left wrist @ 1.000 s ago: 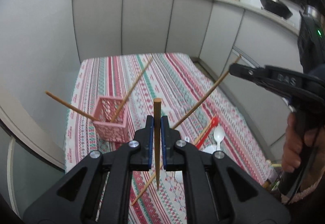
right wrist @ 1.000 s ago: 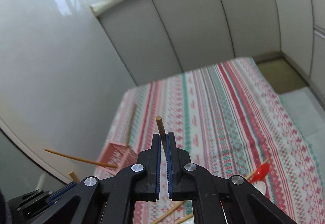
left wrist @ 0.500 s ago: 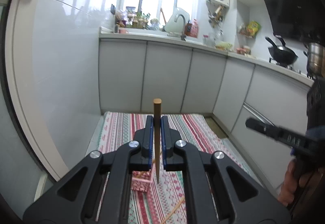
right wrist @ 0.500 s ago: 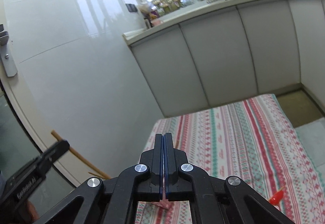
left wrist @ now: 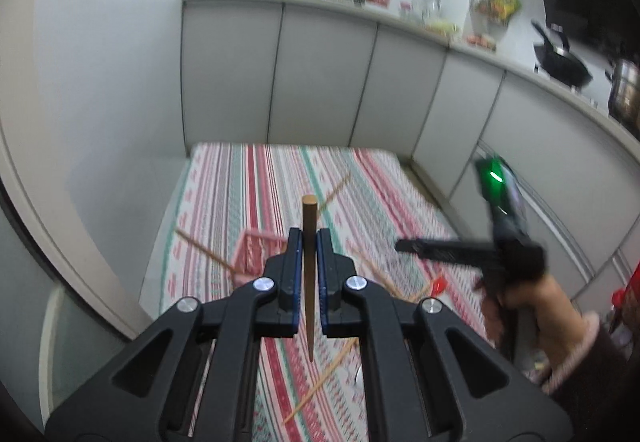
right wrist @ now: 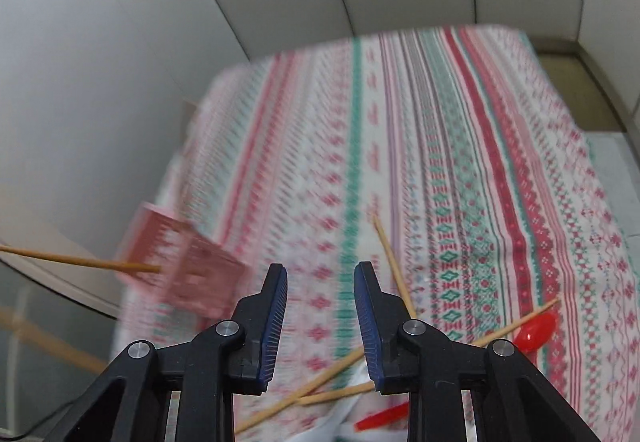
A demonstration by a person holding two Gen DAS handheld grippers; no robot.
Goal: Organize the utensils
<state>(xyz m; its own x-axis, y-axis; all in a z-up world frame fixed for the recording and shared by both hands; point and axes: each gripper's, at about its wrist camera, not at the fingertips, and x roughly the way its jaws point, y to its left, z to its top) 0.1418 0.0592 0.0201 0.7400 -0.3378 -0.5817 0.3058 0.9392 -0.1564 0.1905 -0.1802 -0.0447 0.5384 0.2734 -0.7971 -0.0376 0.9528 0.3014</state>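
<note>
Chopsticks and spoons lie scattered over a striped tablecloth in red, green and white [right wrist: 460, 145] that covers a table set against pale grey kitchen cabinets [left wrist: 320, 81].

In the left wrist view, the left gripper [left wrist: 308, 266] sits at lower centre, its blue-padded jaws clamped narrowly on a dark brown wooden chopstick [left wrist: 309, 282] that stands upright between them, blunt end above the pads and pointed tip below. Just behind the jaws, left of centre, is a pink plastic lattice basket [left wrist: 252, 254] on the cloth, with a light wooden chopstick [left wrist: 204, 248] leaning out of it toward the left. At the right of that frame a person's hand [left wrist: 532, 306] grips the black handle of the other tool, blurred by motion.

In the right wrist view, the right gripper [right wrist: 320, 310] fills the lower centre; its jaws are opening and stand moderately apart, with nothing between the pads. Beyond its right finger, several loose pale wooden chopsticks [right wrist: 392, 270] cross one another on the cloth, and a red plastic spoon [right wrist: 536, 328] lies among them at the lower right. The pink basket appears blurred at the left of this frame, with a chopstick poking out toward the left edge.
</note>
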